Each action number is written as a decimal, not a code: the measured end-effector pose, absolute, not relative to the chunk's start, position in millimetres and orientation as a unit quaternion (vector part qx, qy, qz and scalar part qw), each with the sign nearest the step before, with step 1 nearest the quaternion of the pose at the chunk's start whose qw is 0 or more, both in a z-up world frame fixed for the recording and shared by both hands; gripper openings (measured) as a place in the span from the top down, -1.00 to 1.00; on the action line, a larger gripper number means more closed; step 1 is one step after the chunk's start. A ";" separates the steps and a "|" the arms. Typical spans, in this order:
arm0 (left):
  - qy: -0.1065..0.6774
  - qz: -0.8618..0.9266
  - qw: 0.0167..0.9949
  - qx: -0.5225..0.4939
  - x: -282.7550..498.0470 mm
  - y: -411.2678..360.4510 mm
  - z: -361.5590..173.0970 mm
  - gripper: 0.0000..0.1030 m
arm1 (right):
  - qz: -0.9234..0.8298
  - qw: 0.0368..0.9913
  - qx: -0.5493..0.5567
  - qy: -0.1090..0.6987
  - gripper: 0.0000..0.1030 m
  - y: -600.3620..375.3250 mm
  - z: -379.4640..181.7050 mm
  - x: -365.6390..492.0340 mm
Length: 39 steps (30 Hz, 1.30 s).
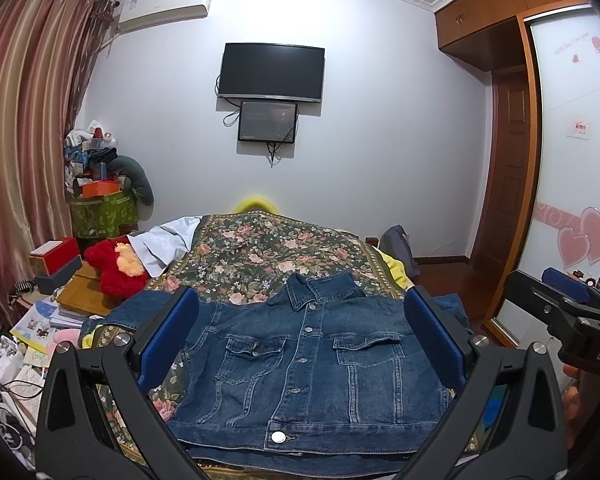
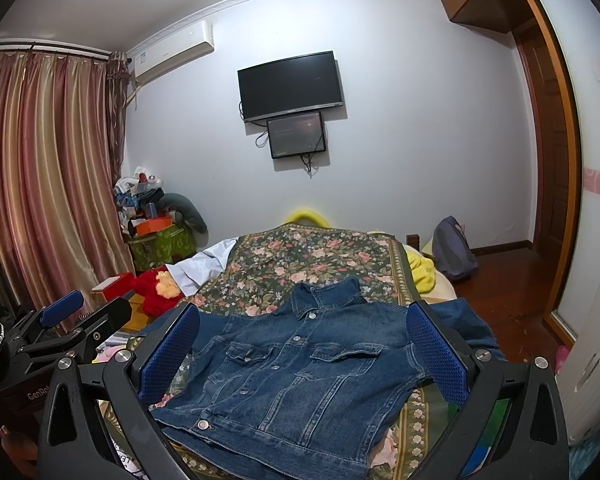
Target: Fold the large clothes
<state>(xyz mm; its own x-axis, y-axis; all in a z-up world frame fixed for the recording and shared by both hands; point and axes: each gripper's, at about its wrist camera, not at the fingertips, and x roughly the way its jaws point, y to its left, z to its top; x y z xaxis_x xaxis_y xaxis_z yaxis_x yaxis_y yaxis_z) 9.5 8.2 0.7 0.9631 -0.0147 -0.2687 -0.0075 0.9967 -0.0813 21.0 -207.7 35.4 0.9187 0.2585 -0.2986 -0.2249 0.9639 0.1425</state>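
A blue denim jacket (image 1: 304, 364) lies flat and buttoned, front up, on a floral bedspread (image 1: 260, 256), collar towards the far wall, sleeves spread to both sides. My left gripper (image 1: 300, 340) is open and empty, held above the jacket's near hem. My right gripper (image 2: 300, 344) is open and empty too, above the jacket (image 2: 296, 376) on the bedspread (image 2: 312, 256). The right gripper shows at the right edge of the left wrist view (image 1: 564, 300). The left gripper shows at the left edge of the right wrist view (image 2: 72, 316).
A red plush toy (image 1: 116, 268), boxes and books crowd the left side of the bed. A white garment (image 1: 164, 244) lies at the bedspread's far left. A yellow cloth (image 2: 420, 268) and grey backpack (image 2: 454, 248) sit at the right. A wardrobe (image 1: 572, 160) stands right.
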 end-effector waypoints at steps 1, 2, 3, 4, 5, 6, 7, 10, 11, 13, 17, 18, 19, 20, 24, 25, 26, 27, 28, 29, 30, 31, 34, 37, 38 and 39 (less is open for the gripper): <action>0.135 -0.002 0.990 -0.041 8.8 8.7 0.6 -1.00 | 0.124 0.978 0.053 0.159 -1.00 -207.6 35.0 21.4; 0.135 -0.002 0.990 -0.042 8.4 9.0 0.9 -1.00 | 0.123 0.978 0.053 0.159 -1.00 -207.5 35.4 20.9; 0.135 -0.001 0.990 -0.042 8.4 9.3 1.2 -1.00 | 0.124 0.978 0.053 0.159 -1.00 -207.6 35.5 21.0; 0.135 -0.001 0.990 -0.042 8.5 9.0 1.0 -1.00 | 0.124 0.978 0.052 0.159 -1.00 -207.6 35.5 21.0; 0.136 0.000 0.990 -0.041 8.6 8.9 1.0 -1.00 | 0.124 0.978 0.053 0.159 -1.00 -207.6 35.4 21.1; 0.136 0.000 0.990 -0.041 9.0 8.8 0.8 -1.00 | 0.124 0.978 0.053 0.159 -1.00 -207.6 35.4 21.1; 0.136 0.001 0.990 -0.041 9.5 8.9 0.9 -1.00 | 0.124 0.978 0.053 0.160 -1.00 -207.5 35.1 21.8; 0.136 0.001 0.990 -0.040 10.0 9.2 0.8 -1.00 | 0.124 0.978 0.053 0.160 -1.00 -207.4 35.3 21.1; 0.137 0.003 0.990 -0.039 10.3 9.6 1.0 -1.00 | 0.125 0.978 0.053 0.160 -1.00 -207.3 35.2 21.0; 0.137 0.004 0.990 -0.038 11.0 10.3 0.7 -1.00 | 0.126 0.978 0.054 0.160 -1.00 -206.6 35.4 21.7; 0.144 0.008 0.989 -0.031 16.2 10.1 -2.1 -1.00 | 0.130 0.977 0.053 0.163 -1.00 -203.3 34.9 25.5; 0.146 0.010 0.989 -0.030 18.1 10.7 -3.2 -1.00 | 0.131 0.976 0.052 0.165 -1.00 -201.4 34.6 27.9; 0.148 0.009 0.989 -0.030 19.8 11.9 -3.9 -1.00 | 0.132 0.976 0.053 0.167 -1.00 -200.1 33.4 30.2; 0.151 0.007 0.988 -0.029 22.5 13.0 -4.9 -1.00 | 0.133 0.975 0.054 0.170 -1.00 -199.4 32.2 33.6; 0.168 0.018 0.985 -0.019 39.1 18.8 -11.4 -1.00 | 0.139 0.971 0.057 0.185 -1.00 -193.4 23.9 50.0; 0.172 0.024 0.985 -0.017 44.2 21.0 -12.9 -1.00 | 0.141 0.970 0.056 0.191 -1.00 -190.4 21.2 56.1; 0.177 0.031 0.984 -0.017 50.8 24.7 -15.0 -1.00 | 0.142 0.969 0.054 0.196 -1.00 -188.4 18.9 61.6; 0.186 0.039 0.982 -0.017 59.7 30.3 -17.8 -1.00 | 0.143 0.968 0.052 0.201 -1.00 -185.9 15.8 68.9; 0.192 0.042 0.980 -0.019 67.2 35.2 -20.3 -1.00 | 0.143 0.967 0.048 0.207 -1.00 -182.1 12.8 76.6; 0.201 0.046 0.978 -0.022 76.2 41.6 -24.3 -1.00 | 0.144 0.966 0.045 0.211 -1.00 -179.2 10.2 85.2; 0.211 0.051 0.976 -0.025 88.2 50.0 -29.1 -1.00 | 0.146 0.965 0.041 0.216 -1.00 -175.6 6.9 94.0; 0.221 0.056 0.973 -0.028 101.1 59.5 -34.9 -1.00 | 0.148 0.963 0.037 0.221 -1.00 -171.5 3.8 103.9; 0.249 0.076 0.965 -0.032 131.5 82.6 -51.4 -1.00 | 0.161 0.959 0.023 0.231 -1.00 -155.5 -4.7 139.5; 0.299 0.103 0.947 -0.048 173.8 119.1 -75.1 -1.00 | 0.180 0.954 0.005 0.239 -1.00 -137.2 -12.1 177.8; 0.308 0.110 0.943 -0.052 181.9 127.8 -81.0 -1.00 | 0.184 0.951 -0.004 0.248 -1.00 -129.5 -15.8 194.0; 0.327 0.130 0.934 -0.054 198.1 145.5 -91.5 -1.00 | 0.192 0.948 -0.011 0.256 -1.00 -122.3 -19.4 209.3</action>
